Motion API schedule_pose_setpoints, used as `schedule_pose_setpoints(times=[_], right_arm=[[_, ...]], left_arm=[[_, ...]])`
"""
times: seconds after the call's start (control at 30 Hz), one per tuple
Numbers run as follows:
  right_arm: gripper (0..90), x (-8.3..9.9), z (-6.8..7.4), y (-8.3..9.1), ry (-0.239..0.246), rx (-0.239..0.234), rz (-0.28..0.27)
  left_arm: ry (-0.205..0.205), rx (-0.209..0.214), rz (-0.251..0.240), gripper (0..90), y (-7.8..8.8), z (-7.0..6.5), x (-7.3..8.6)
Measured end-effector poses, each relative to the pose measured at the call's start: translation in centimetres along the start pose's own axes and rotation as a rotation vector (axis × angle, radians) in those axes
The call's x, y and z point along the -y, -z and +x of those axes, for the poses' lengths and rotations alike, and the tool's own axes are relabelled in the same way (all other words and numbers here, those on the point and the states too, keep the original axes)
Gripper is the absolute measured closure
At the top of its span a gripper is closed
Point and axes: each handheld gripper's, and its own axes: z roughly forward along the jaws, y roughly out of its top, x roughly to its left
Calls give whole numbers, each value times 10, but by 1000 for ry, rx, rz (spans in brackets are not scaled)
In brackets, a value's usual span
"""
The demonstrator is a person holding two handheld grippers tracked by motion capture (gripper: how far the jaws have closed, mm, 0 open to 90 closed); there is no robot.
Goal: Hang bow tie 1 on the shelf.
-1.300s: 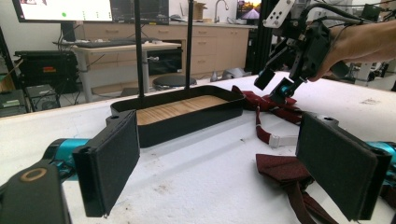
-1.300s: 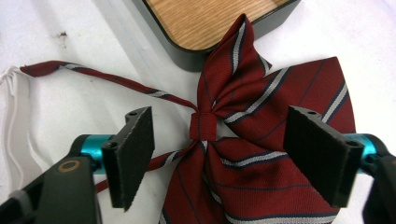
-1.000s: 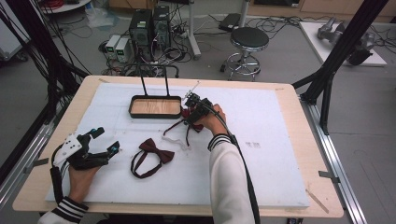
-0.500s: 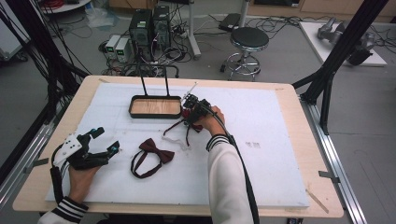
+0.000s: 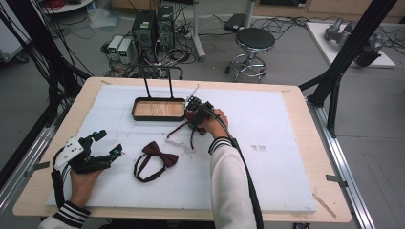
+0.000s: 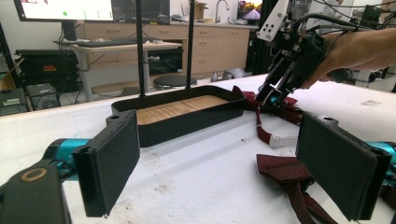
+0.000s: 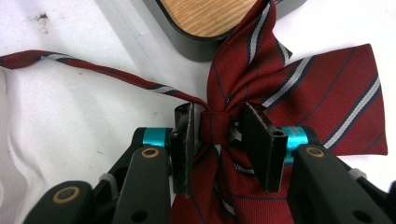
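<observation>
My right gripper [image 7: 219, 133] has just been closing its jaws on the centre knot of the striped bow tie [image 7: 299, 88], pads nearly pinching it. The tie lies at the tray's [image 5: 157, 116] near corner, wings spread crosswise to the jaws, strap trailing left. My left gripper [image 5: 107, 143] rests open on the desk [image 5: 267, 167], beside the plain bow tie [image 5: 155, 155].

Right gripper [image 5: 192, 116] down on striped bow tie [image 5: 190, 125] beside wooden tray [image 5: 159, 109], jaws just closing; left gripper [image 5: 106, 145] open, near plain bow tie [image 5: 155, 158].
</observation>
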Motion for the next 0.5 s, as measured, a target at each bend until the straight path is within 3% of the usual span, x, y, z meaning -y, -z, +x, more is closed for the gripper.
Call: schedule_pose_setpoints(times=[0.17, 0.5], right_arm=[[716, 0, 0, 0, -7, -10, 9], [750, 0, 1, 0, -40, 1, 2]], left_arm=[[-1, 1, -1, 141, 0, 0, 0], [0, 0, 0, 140, 0, 0, 0]])
